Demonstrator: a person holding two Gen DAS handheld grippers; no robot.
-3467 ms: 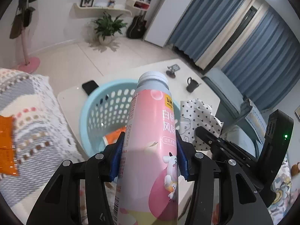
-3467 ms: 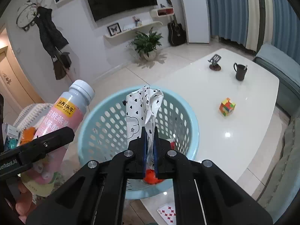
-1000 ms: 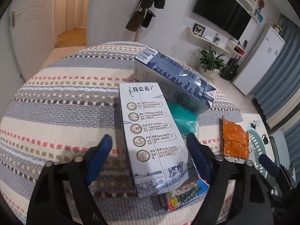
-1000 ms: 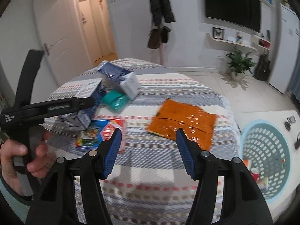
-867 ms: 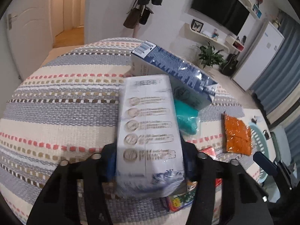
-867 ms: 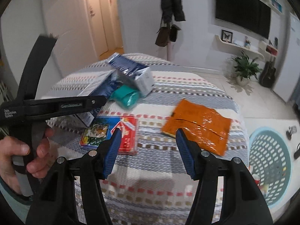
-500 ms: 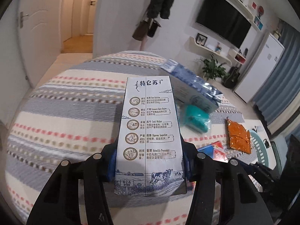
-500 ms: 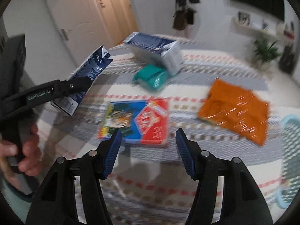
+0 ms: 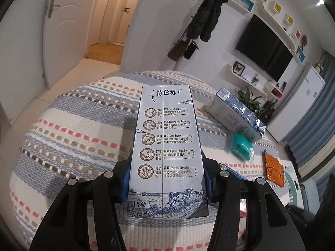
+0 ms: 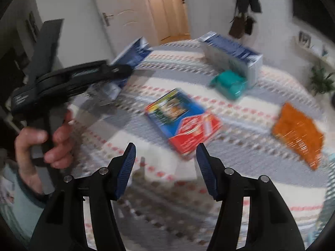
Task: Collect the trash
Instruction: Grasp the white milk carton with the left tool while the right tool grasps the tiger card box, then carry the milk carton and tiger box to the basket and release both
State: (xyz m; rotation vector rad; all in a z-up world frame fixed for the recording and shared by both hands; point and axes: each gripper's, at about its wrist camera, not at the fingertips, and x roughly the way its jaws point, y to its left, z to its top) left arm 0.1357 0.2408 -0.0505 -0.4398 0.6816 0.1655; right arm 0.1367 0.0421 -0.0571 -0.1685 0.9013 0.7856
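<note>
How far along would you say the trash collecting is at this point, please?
Partly done. In hand: the left gripper is shut on a milk carton, lifted off the striped blanket. The right gripper is opening, empty, above the colourful box. Still lying there: that box, the orange packet, the teal packet and the blue carton.
</note>
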